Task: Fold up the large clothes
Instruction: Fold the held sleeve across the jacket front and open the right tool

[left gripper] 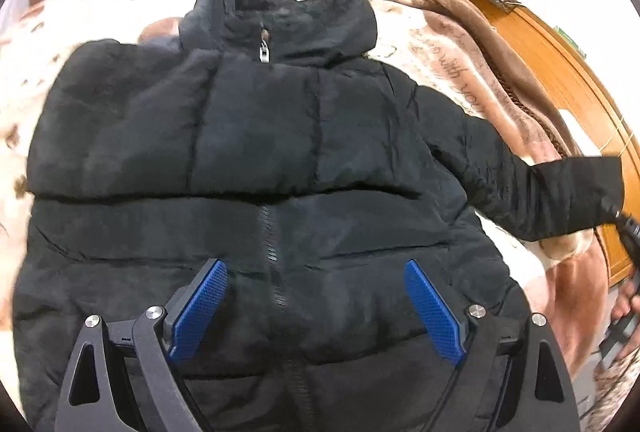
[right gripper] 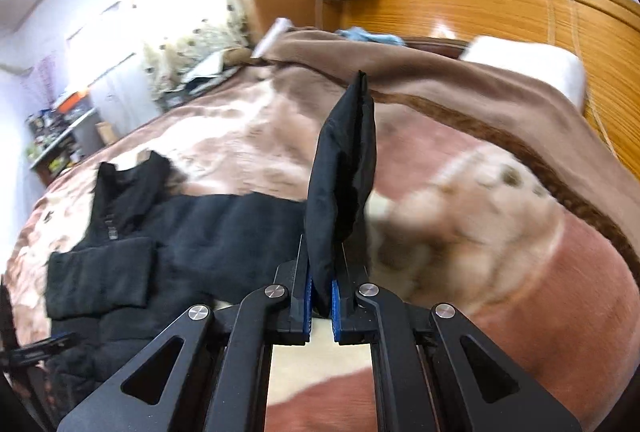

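Note:
A black puffer jacket [left gripper: 256,159] lies front up on the bed, zipper closed, collar at the far end. My left gripper [left gripper: 316,272] is open, its blue pads spread above the jacket's lower front near the zipper. One sleeve [left gripper: 560,191] stretches out to the right, where my right gripper holds its cuff at the frame edge. In the right wrist view my right gripper [right gripper: 321,264] is shut on the sleeve cuff [right gripper: 344,167], which stands up between the pads. The rest of the jacket [right gripper: 192,232] lies to its left.
The bed is covered by a pink and brown fleece blanket [right gripper: 480,216]. A wooden headboard [right gripper: 500,11] and a white pillow [right gripper: 528,65] stand at the right. Shelves with clutter [right gripper: 56,139] are at the far left. A curtained window [right gripper: 176,11] is behind the bed.

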{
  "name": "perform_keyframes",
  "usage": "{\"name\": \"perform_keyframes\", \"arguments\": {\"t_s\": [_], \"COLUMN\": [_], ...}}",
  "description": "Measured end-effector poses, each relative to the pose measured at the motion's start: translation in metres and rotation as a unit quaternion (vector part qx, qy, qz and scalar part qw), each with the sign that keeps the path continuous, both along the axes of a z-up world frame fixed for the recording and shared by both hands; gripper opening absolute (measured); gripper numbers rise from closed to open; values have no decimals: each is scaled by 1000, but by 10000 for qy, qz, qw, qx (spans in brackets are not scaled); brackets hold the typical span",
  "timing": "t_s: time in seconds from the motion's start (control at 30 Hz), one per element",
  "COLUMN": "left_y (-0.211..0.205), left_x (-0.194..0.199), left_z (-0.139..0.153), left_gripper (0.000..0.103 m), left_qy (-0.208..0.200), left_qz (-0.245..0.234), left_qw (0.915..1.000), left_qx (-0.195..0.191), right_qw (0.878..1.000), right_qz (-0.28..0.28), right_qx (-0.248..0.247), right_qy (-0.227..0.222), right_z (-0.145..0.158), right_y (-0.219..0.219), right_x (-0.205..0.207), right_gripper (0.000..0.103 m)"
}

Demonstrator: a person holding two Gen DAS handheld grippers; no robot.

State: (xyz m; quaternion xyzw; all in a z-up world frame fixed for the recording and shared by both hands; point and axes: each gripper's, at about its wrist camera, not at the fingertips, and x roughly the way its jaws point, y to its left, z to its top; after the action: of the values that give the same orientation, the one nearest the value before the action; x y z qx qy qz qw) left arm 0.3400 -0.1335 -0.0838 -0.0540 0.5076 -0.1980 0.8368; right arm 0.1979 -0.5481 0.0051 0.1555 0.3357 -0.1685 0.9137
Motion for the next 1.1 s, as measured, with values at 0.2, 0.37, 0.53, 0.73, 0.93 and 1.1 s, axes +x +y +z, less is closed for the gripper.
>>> {"name": "perform_keyframes", "arguments": {"t_s": [0.2, 0.37, 0.53, 0.73, 0.93, 1.1], "left_y": [25, 45, 65, 84, 84, 73], "left_x": [4, 8, 13, 21, 29, 32], "left_z": [3, 3, 2, 0, -5, -8], "left_gripper": [91, 91, 91, 91, 91, 91], "left_qy": [26, 52, 45, 46, 104, 169], "left_qz": [171, 279, 415, 643, 626, 421], "left_qw": [9998, 9993, 9988, 9975, 9976, 9983], "left_qx": [-119, -224, -256, -285, -264, -357], "right_qw": [9978, 9935, 9870, 9770, 9693, 9680], "right_qz": [636, 1105, 1565, 2049, 2197, 2124], "right_qx": [96, 250, 373, 528, 834, 952], "right_qy": [-174, -102, -2, 276, 719, 940], "right_z": [9, -3, -18, -48, -89, -108], "right_y": [60, 106, 153, 201, 222, 224], "right_x": [37, 66, 91, 116, 132, 133], "right_gripper": [7, 7, 7, 7, 7, 12]}}
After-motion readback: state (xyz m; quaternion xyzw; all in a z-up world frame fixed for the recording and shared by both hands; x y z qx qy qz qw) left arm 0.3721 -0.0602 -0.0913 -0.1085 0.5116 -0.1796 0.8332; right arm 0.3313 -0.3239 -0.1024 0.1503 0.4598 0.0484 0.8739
